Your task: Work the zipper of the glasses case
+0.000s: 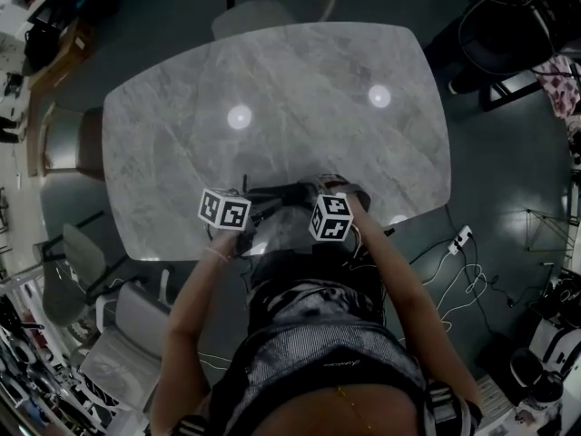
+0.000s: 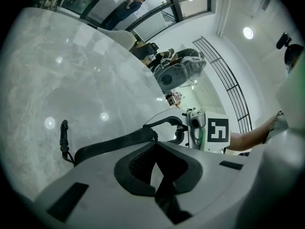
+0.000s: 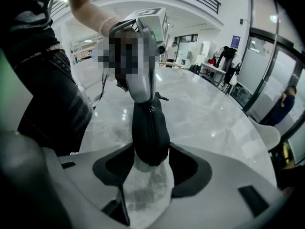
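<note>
Black fabric fills the gap in the right gripper view: the glasses case (image 3: 150, 137) lies lengthwise on the marble table (image 3: 214, 123), its near end between the jaws of the right gripper (image 3: 151, 147). Those jaws stand wide, one pad against each side of the case, and they look to press on it. A zipper (image 3: 151, 123) runs along the top of the case and looks done up over the stretch I can see, so whatever is inside is hidden. At the far end the left gripper (image 3: 144, 97) meets the case by the zipper's slider. Its tips are too close together there to show what they pinch.

In the left gripper view the jaws are together, with only a dark sliver between the pads that I cannot name. Just beyond them the case stretches away to the left, and a thin strap (image 2: 63, 135) hangs from its left end onto the table.

From the head view, both grippers sit close together at the near edge of the table, each topped by a marker cube (image 1: 224, 209). The cubes and the person's forearms cover most of the case. Only a dark strip shows between them.
</note>
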Demonstrator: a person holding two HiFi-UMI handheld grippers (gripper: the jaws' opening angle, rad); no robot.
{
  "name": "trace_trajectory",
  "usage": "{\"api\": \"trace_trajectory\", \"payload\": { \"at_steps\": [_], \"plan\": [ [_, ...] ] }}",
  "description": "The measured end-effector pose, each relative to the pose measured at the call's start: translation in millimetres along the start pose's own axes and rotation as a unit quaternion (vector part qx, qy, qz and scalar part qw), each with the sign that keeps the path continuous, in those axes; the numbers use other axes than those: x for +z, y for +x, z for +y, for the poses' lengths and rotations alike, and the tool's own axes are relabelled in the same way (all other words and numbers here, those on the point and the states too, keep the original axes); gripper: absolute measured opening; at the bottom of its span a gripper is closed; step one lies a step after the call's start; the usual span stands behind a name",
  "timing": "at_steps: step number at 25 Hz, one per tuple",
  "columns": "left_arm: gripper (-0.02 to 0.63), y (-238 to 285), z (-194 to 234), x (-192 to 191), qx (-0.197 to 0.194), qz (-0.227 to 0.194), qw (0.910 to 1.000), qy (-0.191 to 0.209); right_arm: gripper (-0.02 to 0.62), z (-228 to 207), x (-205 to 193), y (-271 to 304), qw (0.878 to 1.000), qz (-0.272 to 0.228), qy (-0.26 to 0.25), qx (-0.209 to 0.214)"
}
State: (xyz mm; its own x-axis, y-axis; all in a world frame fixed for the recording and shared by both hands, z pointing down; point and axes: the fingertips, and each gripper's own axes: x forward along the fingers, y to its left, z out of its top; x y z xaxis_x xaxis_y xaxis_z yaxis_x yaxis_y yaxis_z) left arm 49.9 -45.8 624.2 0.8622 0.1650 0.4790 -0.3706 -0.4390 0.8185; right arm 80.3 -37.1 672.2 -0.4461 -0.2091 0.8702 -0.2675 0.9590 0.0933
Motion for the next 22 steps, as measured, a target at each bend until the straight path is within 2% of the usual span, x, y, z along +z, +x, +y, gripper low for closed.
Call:
{"api": "trace_trajectory", "payload": {
  "at_steps": [11,22],
  "plan": [
    [0.006,28.0,-11.4,6.3,0.026,0.032,0.9991,0.008,0.276,-0.2,-0.5,1.3,1.000,-0.012,0.006,-0.001],
    [0.005,49.3,-14.4,7.7,0.089,0.072,0.9933,-0.012,0.279,-0.6,1.5,1.3,0.999,-0.034,0.011,-0.003]
  ]
}}
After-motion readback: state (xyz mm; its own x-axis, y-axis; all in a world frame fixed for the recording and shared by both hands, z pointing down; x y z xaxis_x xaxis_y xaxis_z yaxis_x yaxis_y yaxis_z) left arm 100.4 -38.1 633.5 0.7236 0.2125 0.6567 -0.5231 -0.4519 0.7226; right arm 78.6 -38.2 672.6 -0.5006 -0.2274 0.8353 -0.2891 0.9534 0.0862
